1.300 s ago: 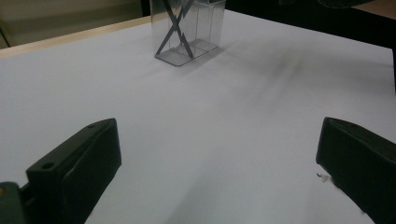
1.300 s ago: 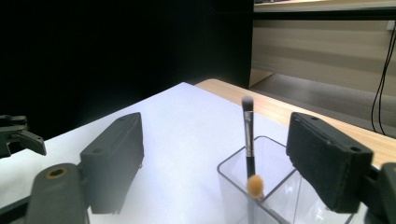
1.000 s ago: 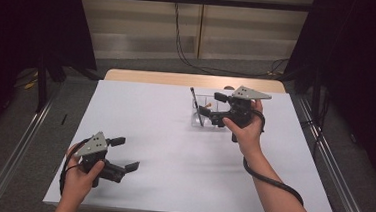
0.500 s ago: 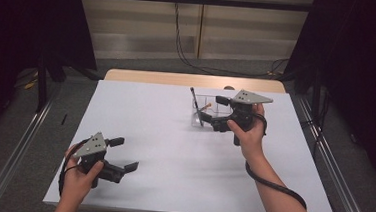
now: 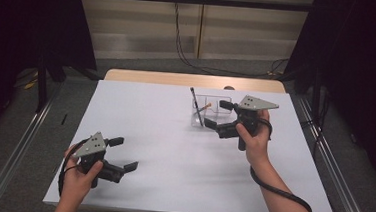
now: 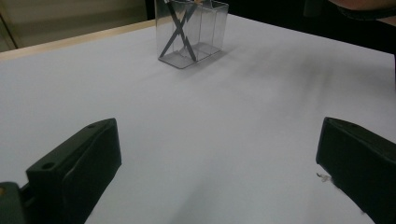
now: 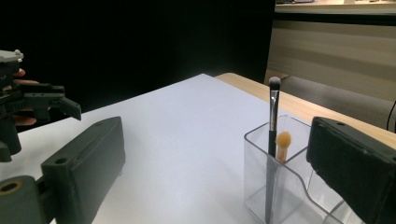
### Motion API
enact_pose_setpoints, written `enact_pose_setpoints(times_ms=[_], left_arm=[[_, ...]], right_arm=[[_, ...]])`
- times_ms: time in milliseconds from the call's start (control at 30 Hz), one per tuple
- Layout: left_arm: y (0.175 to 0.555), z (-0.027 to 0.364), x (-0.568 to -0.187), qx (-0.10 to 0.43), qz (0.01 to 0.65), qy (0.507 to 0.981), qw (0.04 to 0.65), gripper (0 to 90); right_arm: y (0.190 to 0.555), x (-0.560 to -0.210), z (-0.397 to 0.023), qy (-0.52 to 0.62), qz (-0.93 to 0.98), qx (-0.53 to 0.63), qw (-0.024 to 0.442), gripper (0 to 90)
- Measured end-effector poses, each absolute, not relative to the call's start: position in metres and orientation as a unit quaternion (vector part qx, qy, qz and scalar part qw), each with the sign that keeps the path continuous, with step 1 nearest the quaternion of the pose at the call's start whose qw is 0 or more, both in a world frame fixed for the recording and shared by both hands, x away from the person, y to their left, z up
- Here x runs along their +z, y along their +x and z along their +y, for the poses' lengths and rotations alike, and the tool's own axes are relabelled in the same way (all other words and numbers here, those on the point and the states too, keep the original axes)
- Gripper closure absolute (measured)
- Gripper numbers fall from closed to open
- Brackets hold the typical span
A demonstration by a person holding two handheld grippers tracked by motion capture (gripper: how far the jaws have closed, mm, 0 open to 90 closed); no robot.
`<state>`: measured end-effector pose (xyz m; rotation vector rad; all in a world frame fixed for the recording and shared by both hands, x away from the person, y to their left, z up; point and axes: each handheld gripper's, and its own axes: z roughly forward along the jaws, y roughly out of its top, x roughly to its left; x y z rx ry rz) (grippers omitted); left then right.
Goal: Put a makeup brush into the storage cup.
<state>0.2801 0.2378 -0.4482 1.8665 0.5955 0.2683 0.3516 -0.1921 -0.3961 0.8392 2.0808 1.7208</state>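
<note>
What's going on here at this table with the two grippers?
A person is working at a white table with a gripper in each hand. The right gripper sits beside a clear organizer that holds a dark makeup brush and an orange-tipped one; its fingers have just been opening, with nothing between them. The left gripper rests open near the front edge, holding nothing.
</note>
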Motion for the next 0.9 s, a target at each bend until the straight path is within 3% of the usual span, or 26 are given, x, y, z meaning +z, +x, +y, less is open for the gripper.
enact_pose_setpoints(times_ms=[900], left_arm=[[0.279, 0.239, -0.447, 0.118, 0.251, 0.790, 0.547, 0.0]], right_arm=[[0.323, -0.408, -0.214, 0.275, 0.736, 0.598, 0.157, 3.6]])
